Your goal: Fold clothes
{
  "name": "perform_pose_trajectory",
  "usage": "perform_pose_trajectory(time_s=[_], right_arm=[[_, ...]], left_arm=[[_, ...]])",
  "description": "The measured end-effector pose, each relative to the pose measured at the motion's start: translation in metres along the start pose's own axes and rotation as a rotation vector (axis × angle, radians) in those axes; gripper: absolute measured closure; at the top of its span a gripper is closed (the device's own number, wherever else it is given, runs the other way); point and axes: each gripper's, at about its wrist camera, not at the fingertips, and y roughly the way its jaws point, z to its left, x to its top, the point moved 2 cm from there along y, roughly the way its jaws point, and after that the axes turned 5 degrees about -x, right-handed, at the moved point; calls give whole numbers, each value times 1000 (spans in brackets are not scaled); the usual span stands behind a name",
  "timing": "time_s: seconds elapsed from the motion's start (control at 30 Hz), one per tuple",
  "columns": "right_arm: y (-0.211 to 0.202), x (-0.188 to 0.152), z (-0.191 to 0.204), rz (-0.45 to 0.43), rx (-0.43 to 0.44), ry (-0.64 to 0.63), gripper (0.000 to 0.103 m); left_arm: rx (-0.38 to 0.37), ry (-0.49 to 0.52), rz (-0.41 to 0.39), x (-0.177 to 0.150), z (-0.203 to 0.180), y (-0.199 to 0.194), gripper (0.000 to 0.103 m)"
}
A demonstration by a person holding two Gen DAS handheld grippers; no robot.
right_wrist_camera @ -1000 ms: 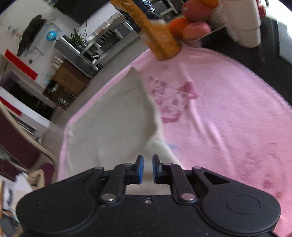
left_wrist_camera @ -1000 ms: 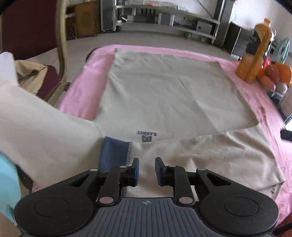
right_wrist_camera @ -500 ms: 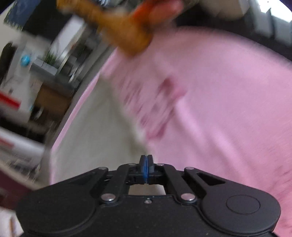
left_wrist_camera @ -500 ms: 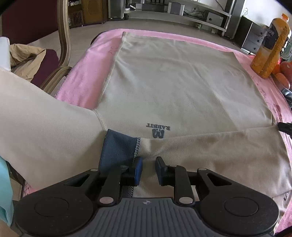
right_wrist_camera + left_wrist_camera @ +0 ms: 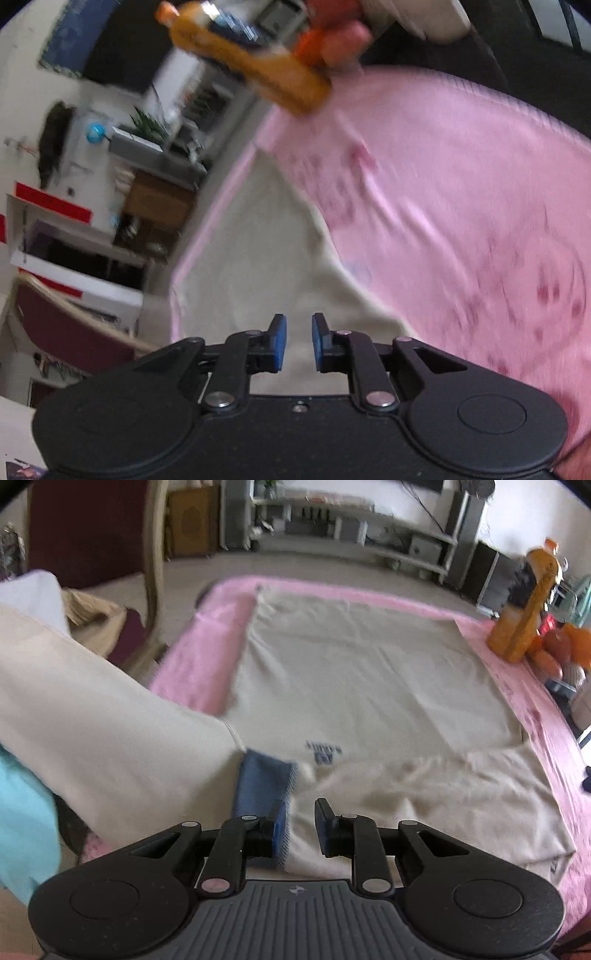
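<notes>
A beige T-shirt (image 5: 351, 672) lies spread on a pink blanket (image 5: 207, 653), its small dark logo and blue collar (image 5: 262, 779) nearest me. My left gripper (image 5: 300, 805) hovers at the collar. Its jaws stand slightly apart and its pads press on nothing, with cloth showing below the gap. One sleeve (image 5: 92, 720) hangs off to the left. The right wrist view shows a corner of the shirt (image 5: 258, 266) against the blanket (image 5: 461, 206). My right gripper (image 5: 294, 321) is above that cloth with its jaws opening. Nothing is pinched between them.
An orange drink bottle (image 5: 524, 616) and fruit (image 5: 565, 642) stand at the blanket's far right edge; the right view also shows the bottle (image 5: 251, 70). A wooden chair (image 5: 151, 572) holding clothes stands at the left. Teal cloth (image 5: 22, 812) is at the lower left.
The right jaws closed fully half a second ago and have parted again, while that view swung and rolled. The left view shifted slightly over the shirt. The near right fold looks more wrinkled.
</notes>
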Motion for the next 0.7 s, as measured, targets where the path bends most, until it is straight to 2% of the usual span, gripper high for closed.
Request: perform_pose_trajectory(time_s=[0.1, 0.17, 0.23, 0.3, 0.33, 0.37, 0.4, 0.53, 0.57, 0.67, 0.7], right_arm=[[29, -5, -5, 139, -15, 20, 85], [43, -8, -4, 236, -40, -20, 80], [53, -13, -1, 309, -101, -86, 84], [47, -11, -3, 295, -137, -112, 88], [44, -10, -5, 287, -155, -125, 96], [38, -8, -7, 257, -199, -146, 102], [32, -6, -8, 227, -244, -168, 102], [5, 2, -24, 116, -370, -153, 102], [0, 4, -29, 96, -396, -139, 93], [-13, 1, -35, 9, -450, -141, 91], [-19, 1, -32, -22, -423, -150, 91]], left_arm=[[-36, 19, 82, -4, -5, 20, 80], [-27, 57, 89, -6, -7, 26, 78], [-29, 69, 88, -7, -7, 27, 77], [-31, 67, 84, -7, -5, 27, 76], [-30, 67, 83, -8, -4, 27, 77], [-26, 70, 82, -9, -5, 26, 77], [-22, 76, 81, -10, -5, 26, 77], [-3, 93, 80, -13, -5, 22, 77], [1, 94, 80, -14, -5, 21, 77], [17, 88, 74, -14, -4, 16, 78], [23, 82, 62, -15, -4, 10, 79]])
